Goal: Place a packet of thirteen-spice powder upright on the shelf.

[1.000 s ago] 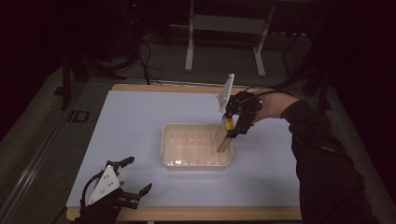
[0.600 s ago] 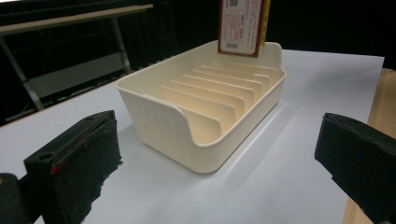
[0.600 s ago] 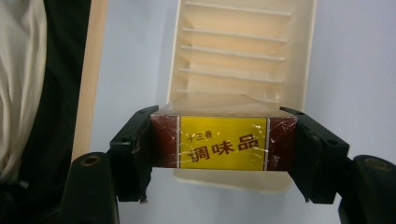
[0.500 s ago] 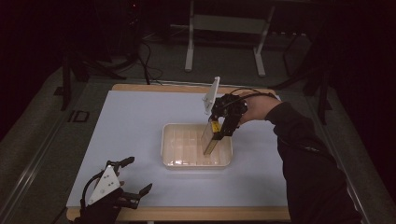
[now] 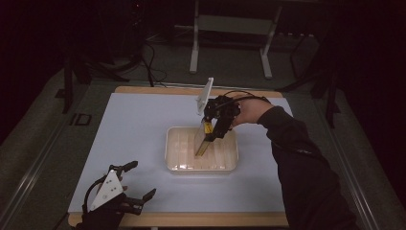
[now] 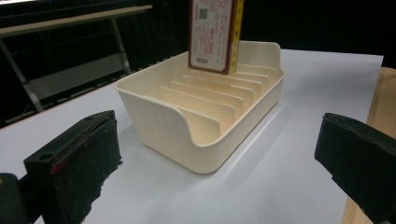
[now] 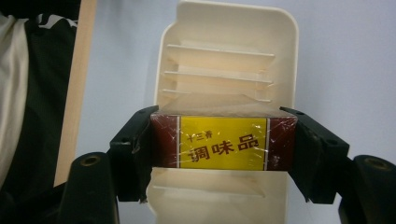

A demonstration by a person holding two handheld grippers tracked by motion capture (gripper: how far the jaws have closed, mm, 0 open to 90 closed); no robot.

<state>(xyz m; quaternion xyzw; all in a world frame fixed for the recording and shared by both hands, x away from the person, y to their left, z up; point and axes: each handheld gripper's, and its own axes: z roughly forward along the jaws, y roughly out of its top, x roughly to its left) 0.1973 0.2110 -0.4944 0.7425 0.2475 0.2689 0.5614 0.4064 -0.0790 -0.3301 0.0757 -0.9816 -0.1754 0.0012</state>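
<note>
Box: a flat red-and-yellow box (image 5: 204, 142) wrapped in clear film, held above the middle of the cream rack (image 5: 177, 163), its lower end down among the dividers.
Long axis: close to upright, tilted a little; in the high view the top leans toward the far right and the bottom end points down and toward the near left.
Faces: the right gripper view looks onto the box's top edge (image 7: 223, 143), yellow in the middle with red ends and printed characters; the left gripper view shows a broad printed face (image 6: 212, 32) with a yellow side edge.
Right gripper: the right gripper (image 5: 216, 125) holds the box from above, its fingers (image 7: 133, 154) pinching the two short red ends.
Left gripper: the left gripper (image 5: 135, 184) rests at the near left edge of the table (image 5: 139, 124), well apart from the rack, its fingers (image 6: 79, 163) spread wide with nothing between them.
Rack: a shallow rectangular tray with a row of low dividers, lying on the pale sheet that covers the table.
Hidden: the box's upper part is cut off at the top of the left gripper view; whether its lower end touches the rack floor or sits in a particular slot cannot be told; the small print is too fine to read.
</note>
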